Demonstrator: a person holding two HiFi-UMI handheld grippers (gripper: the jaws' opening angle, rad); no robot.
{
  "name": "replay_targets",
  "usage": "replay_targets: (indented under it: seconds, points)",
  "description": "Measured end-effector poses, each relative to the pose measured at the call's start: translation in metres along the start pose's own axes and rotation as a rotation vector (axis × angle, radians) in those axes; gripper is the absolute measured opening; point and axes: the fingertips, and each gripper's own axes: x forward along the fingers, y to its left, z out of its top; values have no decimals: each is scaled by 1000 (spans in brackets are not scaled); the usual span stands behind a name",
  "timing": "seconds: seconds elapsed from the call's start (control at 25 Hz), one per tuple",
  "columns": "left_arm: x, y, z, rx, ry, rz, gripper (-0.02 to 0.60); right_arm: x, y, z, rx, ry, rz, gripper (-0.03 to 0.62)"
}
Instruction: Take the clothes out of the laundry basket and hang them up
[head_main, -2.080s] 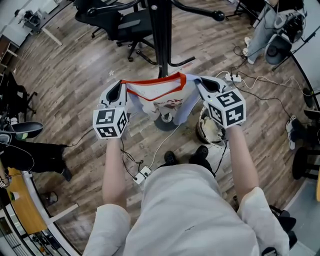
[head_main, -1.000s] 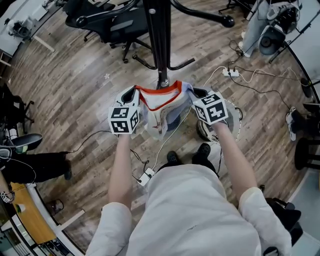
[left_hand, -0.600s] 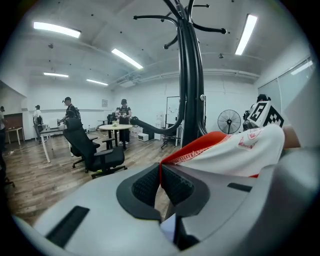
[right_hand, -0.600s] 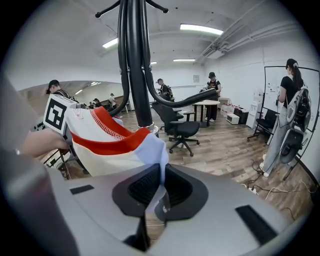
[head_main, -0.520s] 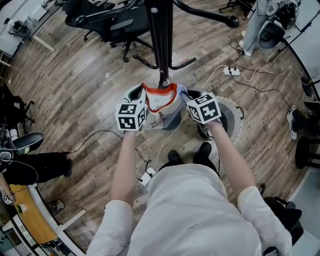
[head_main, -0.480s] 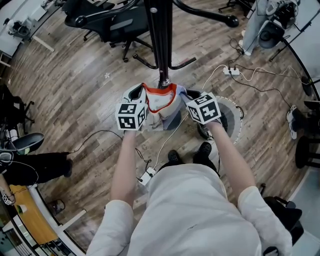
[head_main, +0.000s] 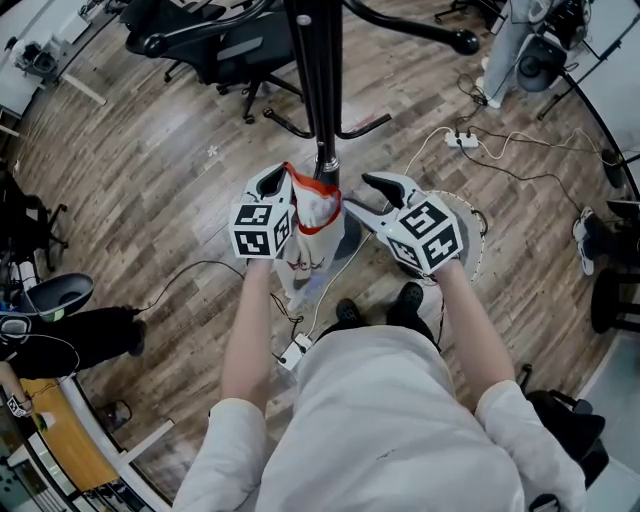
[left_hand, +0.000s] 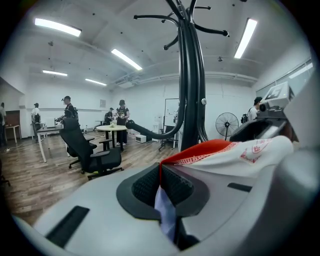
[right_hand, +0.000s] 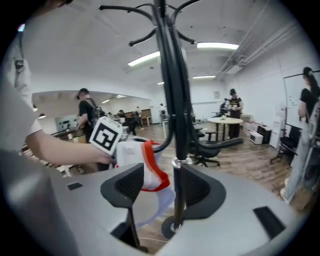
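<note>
The coat stand's pole (head_main: 318, 80) rises straight ahead, just beyond both grippers, and bars any push forward between them. Its curved hooks (left_hand: 150, 17) spread overhead. The red-collared shirt (head_main: 310, 215) hangs from the left gripper (head_main: 276, 178) and takes up the gap toward the right gripper (head_main: 358, 193), whose jaws have just been opening and grip nothing. The laundry basket (head_main: 474, 232) sits low on the right. An office chair (head_main: 215, 45) stands farther off on the left, and the wooden floor (head_main: 150, 190) before it lies open.

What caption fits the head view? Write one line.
Left gripper holds red-collared shirt by coat stand; right gripper, jaws just opened, empty.
</note>
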Motion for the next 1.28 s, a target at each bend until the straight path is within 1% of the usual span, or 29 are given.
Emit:
replay_targets:
  seconds: [0.04, 0.12, 0.24, 0.36, 0.52, 0.64, 0.72, 0.84, 1.0, 1.12, 1.28]
  points:
    - [-1, 0, 0, -1, 0, 0, 25, 5, 17, 1, -54, 15, 52, 239]
    - [-1, 1, -1, -2, 0, -1, 25, 17, 42, -2, -140, 47, 110, 261]
    - [1, 2, -1, 2, 3, -4, 25, 39, 61, -8, -212, 83, 145, 273]
    - [3, 1, -2, 7, 10, -10, 25, 55, 68, -10, -252, 86, 142, 262]
    - [2, 0, -4, 5, 14, -10, 25, 64, 68, -5, -219, 63, 126, 201]
    - [1, 1, -4, 7, 17, -11, 25, 64, 69, -1, -209, 31, 124, 128]
    - [2, 2, -5, 10, 19, -11, 25, 63, 70, 2, -212, 7, 120, 21]
    - [-1, 3, -4, 14, 16, -3, 25, 58, 68, 2, -211, -4, 113, 17]
    - [-6, 10, 3, 19, -14, 28, 25, 41, 56, 2, -172, -26, 100, 14]
    - [-9, 18, 12, 20, -41, 51, 25, 30, 46, 14, -144, -74, 80, 14]
    - [-13, 25, 26, 21, -74, 64, 25, 19, 33, 36, -152, -142, 36, 11]
